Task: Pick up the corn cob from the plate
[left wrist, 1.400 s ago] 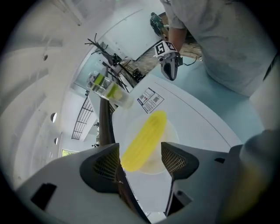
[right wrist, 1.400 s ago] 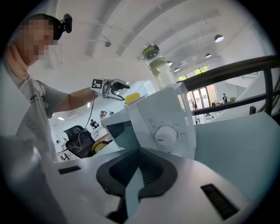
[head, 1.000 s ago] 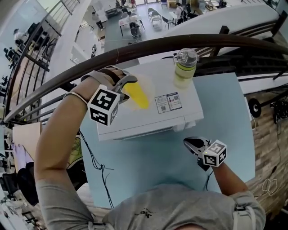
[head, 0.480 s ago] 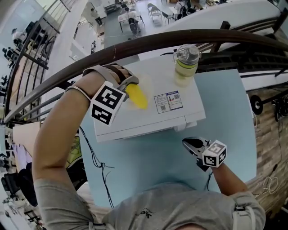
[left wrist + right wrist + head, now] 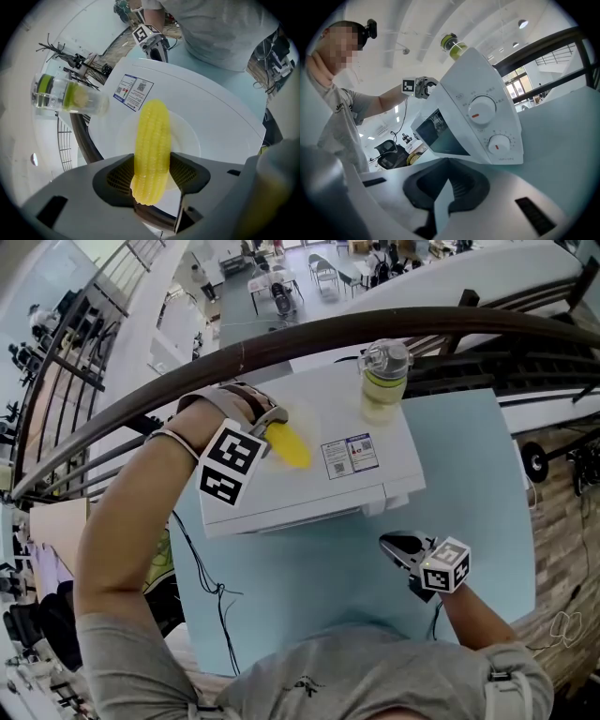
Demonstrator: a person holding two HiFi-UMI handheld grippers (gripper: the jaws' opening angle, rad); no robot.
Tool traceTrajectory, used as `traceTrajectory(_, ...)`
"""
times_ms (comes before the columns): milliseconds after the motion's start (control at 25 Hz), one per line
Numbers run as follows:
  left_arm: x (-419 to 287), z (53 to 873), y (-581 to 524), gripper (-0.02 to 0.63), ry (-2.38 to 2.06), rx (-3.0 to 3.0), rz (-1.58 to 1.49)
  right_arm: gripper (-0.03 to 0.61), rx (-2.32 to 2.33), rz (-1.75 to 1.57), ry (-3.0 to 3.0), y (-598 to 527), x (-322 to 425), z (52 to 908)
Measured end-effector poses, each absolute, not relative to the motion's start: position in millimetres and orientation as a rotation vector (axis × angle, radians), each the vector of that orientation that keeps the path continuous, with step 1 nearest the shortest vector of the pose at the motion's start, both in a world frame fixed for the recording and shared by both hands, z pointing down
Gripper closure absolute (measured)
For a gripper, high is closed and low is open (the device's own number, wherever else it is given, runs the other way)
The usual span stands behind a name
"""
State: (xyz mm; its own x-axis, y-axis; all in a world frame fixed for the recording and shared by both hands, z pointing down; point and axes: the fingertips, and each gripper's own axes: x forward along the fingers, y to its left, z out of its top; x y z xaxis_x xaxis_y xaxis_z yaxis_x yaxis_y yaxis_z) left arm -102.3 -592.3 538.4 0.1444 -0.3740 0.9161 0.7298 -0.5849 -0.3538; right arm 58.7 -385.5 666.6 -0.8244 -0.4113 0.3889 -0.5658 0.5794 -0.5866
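corn cob (image 5: 151,140): one, on one plate (image 5: 188,137); one bottle (image 5: 384,381), one microwave (image 5: 281,507).

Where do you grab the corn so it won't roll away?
Probably best to grab the corn cob at its near end, across its rounded sides, from above: it lies flat on the plate. The left gripper has just been closing its jaws there, around the cob.

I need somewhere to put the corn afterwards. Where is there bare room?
Free: the microwave top between the label and front edge; the blue table right of the microwave. Crowded: the plate, where the left gripper, jaws having just been closing, grips the corn, and the bottle corner.
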Motion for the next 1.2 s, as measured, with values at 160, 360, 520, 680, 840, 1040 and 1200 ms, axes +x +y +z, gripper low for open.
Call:
traceTrajectory(160,-103,538,-594,0.367,-0.321,-1.564,-1.587,0.563,0.838,1.084,-2.597,-383,64,663)
traceTrajectory(360,-105,536,-597,0.367,-0.256,-1.617,-1.600,0.563,0.859,1.074,-2.599,-378,68,657)
traceTrajectory(520,-104,534,-600,0.368,-0.205,-1.642,-1.604,0.563,0.891,1.067,-2.595,-376,74,651)
traceTrajectory(680,-102,525,-602,0.368,-0.147,-1.671,-1.593,0.563,0.912,1.051,-2.604,-376,76,643)
traceTrajectory(840,-98,514,-599,0.368,-0.106,-1.718,-1.576,0.563,0.928,1.000,-2.624,-382,78,630)
traceTrajectory(1040,-92,487,-595,0.368,-0.020,-1.809,-1.526,0.563,0.957,0.928,-2.648,-391,80,608)
traceTrajectory(1200,-88,457,-589,0.368,0.071,-1.896,-1.465,0.563,0.993,0.830,-2.679,-403,83,581)
